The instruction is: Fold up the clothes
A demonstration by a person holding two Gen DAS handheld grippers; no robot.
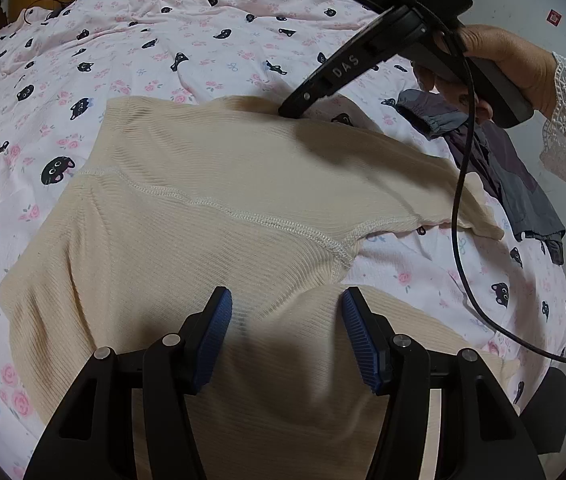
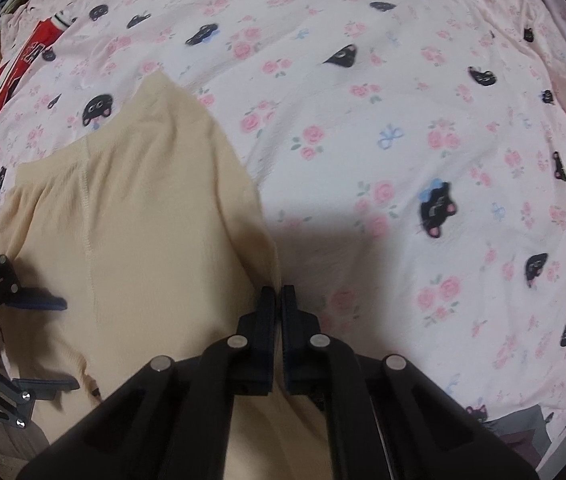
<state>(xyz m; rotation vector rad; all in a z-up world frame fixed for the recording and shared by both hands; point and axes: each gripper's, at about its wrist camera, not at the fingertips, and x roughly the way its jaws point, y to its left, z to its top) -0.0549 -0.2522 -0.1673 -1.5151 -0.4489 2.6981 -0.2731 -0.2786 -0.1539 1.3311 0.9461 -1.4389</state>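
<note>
A cream ribbed garment lies spread on the bed, stitched seam facing up. My left gripper stands over its near part, blue pads apart and cloth bulging between them without being pinched. From the right wrist view the left gripper shows at the left edge, above the cloth. My right gripper points down at the right edge of the garment, jaws together with the cloth edge running in between them. Its tip meets the garment's far edge in the left wrist view. A hand in a lace sleeve holds it.
A pink sheet with black cats and roses covers the bed. A grey and purple garment lies crumpled right of the cream one. A red garment sits at the bed's far left edge. A black cable hangs from the right gripper.
</note>
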